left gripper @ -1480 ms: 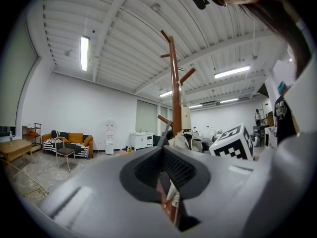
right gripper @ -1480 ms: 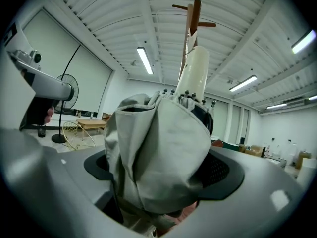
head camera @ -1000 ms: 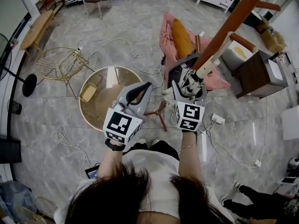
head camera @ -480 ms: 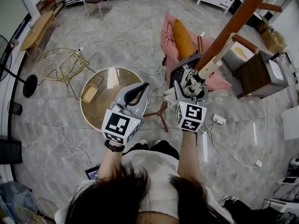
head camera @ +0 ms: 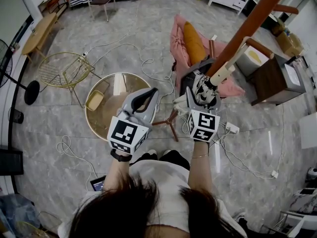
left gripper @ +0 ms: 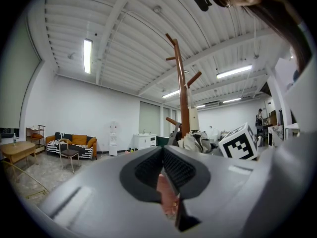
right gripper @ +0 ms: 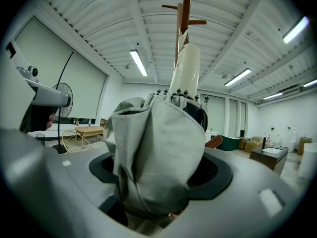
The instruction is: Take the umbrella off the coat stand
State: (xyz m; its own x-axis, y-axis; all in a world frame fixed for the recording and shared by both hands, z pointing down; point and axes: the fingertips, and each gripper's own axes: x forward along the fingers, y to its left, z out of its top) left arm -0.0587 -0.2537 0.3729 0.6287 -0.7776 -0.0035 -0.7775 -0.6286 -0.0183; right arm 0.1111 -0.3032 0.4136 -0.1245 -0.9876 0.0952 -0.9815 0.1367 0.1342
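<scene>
1. A slanting brown wooden coat stand pole (head camera: 250, 21) pressed close against the folded grey fabric umbrella (head camera: 205, 89), leaving no gap on that side.
2. A short brown wooden peg (head camera: 260, 46) jutted out just beyond the umbrella's cream handle.
3. Open air surrounded the left gripper (head camera: 152, 92), above a round glass-topped table with a gold rim (head camera: 106, 110).
4. Below, the stand's reddish wooden legs (head camera: 168, 119) and loose white cables (head camera: 148, 66) crossed the floor.
5. A dark brown wooden cabinet (head camera: 270, 78) stood well apart to the right.

Grey marble floor (head camera: 119, 29); round glass table (head camera: 106, 115); wire chair (head camera: 64, 68); ceiling strip lights (left gripper: 87, 56).
</scene>
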